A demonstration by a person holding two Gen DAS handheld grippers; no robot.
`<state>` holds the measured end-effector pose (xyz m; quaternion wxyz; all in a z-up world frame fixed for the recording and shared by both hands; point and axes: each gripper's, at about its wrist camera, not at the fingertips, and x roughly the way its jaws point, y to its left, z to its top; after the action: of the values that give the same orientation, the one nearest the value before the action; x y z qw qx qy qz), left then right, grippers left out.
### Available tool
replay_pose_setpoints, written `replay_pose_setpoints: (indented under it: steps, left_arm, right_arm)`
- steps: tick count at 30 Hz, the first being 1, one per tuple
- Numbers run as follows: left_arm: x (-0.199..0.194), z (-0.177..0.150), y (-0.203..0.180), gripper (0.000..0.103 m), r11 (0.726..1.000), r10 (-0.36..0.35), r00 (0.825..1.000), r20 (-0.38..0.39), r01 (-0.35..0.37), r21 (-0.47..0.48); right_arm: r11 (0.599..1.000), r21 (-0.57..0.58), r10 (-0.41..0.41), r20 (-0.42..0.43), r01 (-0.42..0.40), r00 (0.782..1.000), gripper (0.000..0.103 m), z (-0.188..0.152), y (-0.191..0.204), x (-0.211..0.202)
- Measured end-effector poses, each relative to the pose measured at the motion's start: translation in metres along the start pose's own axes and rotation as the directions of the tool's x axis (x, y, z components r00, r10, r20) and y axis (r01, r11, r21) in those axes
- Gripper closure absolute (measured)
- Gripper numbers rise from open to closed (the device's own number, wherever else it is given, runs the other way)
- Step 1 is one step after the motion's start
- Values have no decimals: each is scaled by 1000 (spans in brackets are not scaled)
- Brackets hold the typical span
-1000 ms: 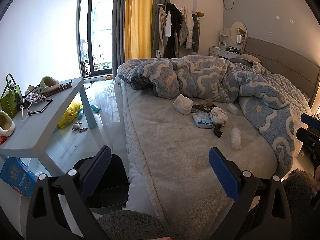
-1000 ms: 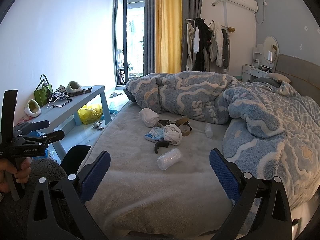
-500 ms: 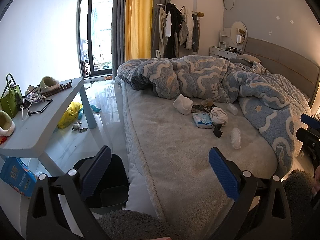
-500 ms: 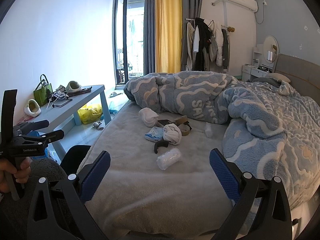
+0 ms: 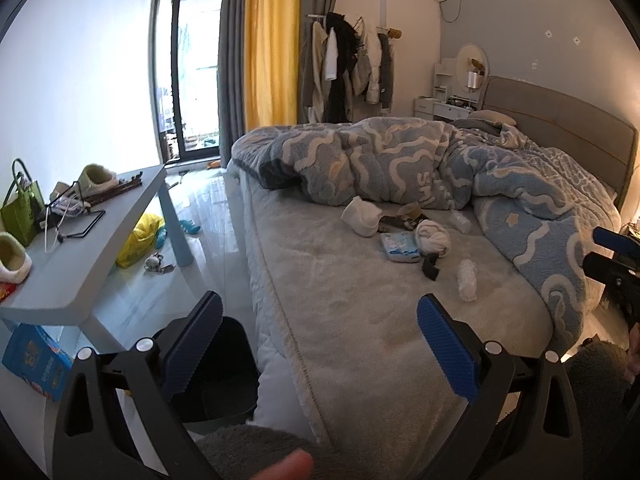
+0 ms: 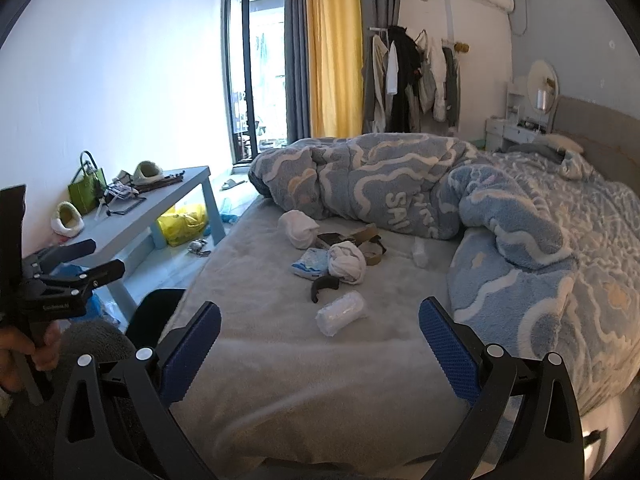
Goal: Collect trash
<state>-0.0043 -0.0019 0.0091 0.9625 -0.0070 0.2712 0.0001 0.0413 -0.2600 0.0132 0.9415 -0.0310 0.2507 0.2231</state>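
Trash lies in a cluster on the grey bed (image 6: 280,352): a crushed clear plastic bottle (image 6: 341,313) (image 5: 467,279), a black curved piece (image 6: 323,287), a blue-white wrapper (image 6: 311,262) (image 5: 400,246), a tape roll (image 6: 370,249), a small clear bottle (image 6: 420,252). Two white cloth bundles (image 6: 346,266) (image 6: 300,228) lie among them. A black bin (image 5: 218,364) (image 6: 154,316) stands on the floor beside the bed. My left gripper (image 5: 318,344) is open and empty over the bed's near edge. My right gripper (image 6: 320,344) is open and empty, short of the crushed bottle.
A rumpled blue-white duvet (image 6: 440,192) covers the far and right side of the bed. A grey side table (image 5: 92,248) at the left carries slippers, a green bag (image 5: 20,208) and glasses. A yellow bag (image 5: 140,238) and a blue box (image 5: 38,362) lie on the floor.
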Motion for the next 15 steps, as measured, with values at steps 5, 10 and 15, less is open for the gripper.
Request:
replay_pose_setpoints:
  steps: [5,10,15]
  left_arm:
    - [2,7,-7,4,999,-29,1000,-1,29,26]
    - [16,15,-11,9,998,-50,998,-24,51,42]
    - [29,18,-16,14,995,-83,996,-42,85,54]
  right_arm:
    - [1000,-25,-15,-18,15,1000,3,3,1,7]
    - [999,-30,9,-58,-11,998,3,3,6,24]
    - [999,14,40,-88,-39,995,3,9,-4,45]
